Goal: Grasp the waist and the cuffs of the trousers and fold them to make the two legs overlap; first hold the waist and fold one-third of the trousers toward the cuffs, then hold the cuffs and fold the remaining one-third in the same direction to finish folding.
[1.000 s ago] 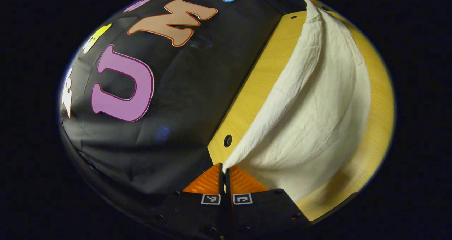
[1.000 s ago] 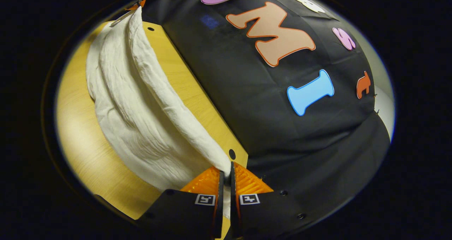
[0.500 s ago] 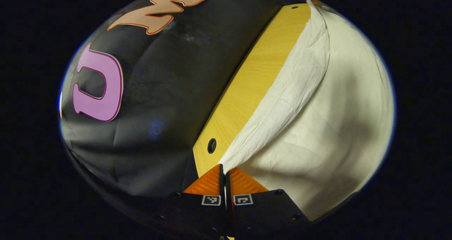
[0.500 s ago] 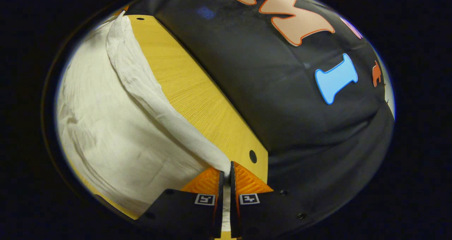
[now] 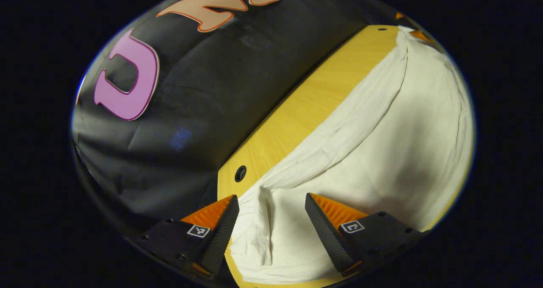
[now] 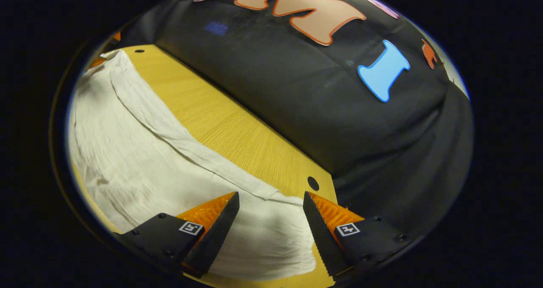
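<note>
Cream-white trousers (image 5: pixel 382 144) lie folded on a yellow wooden table (image 5: pixel 305 110). In the left gripper view my left gripper (image 5: pixel 271 201) stands open just above one near corner of the cloth, where a ridge of fabric bunches up between the fingers. In the right gripper view the trousers (image 6: pixel 140 160) spread to the left and my right gripper (image 6: pixel 270 199) is open over the other near corner, which lies flat on the table (image 6: pixel 220 122). Neither gripper presses on the cloth. A far gripper's tips (image 5: pixel 418 33) peek at the cloth's far end.
The booth's black cloth wall (image 5: pixel 203 110) runs along the table's long edge, close to the trousers. Round holes mark the table's corners (image 5: pixel 240 173) (image 6: pixel 313 183). A strip of bare table lies between the cloth's edge and the wall.
Both grippers went from shut on the trousers' edge to open, letting it go. The lifted edge has dropped flat onto the rest of the cloth, and both grippers have come lower toward the table.
</note>
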`<state>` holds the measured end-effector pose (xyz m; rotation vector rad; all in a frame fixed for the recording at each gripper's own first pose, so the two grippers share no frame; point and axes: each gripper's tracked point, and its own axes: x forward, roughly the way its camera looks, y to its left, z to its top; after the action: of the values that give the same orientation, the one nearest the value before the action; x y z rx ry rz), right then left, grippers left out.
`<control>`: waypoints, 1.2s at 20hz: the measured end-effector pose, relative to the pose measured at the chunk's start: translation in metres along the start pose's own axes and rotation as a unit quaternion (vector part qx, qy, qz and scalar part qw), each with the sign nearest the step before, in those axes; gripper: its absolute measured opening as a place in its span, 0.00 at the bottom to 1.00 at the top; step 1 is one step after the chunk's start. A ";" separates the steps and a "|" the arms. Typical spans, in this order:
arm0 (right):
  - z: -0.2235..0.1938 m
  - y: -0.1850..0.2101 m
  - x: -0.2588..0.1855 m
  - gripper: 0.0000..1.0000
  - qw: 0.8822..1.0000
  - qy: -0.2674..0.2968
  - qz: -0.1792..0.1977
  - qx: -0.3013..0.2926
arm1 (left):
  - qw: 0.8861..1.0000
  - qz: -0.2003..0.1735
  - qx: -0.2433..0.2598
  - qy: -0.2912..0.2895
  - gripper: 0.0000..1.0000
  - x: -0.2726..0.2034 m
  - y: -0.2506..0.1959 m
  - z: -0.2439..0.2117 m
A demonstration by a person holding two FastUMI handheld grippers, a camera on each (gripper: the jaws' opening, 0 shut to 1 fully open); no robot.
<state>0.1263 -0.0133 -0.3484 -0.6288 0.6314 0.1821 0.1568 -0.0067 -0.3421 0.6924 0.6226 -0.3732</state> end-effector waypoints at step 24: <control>-0.149 -0.040 -0.031 0.85 0.809 0.185 0.014 0.558 | 0.940 -0.037 -0.322 -0.110 0.96 -0.126 -0.041 0.121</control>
<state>0.0414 -0.1343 -0.4038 0.5155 0.9853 -0.3022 0.0892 -0.1052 -0.2079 -0.0028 0.5163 -0.2863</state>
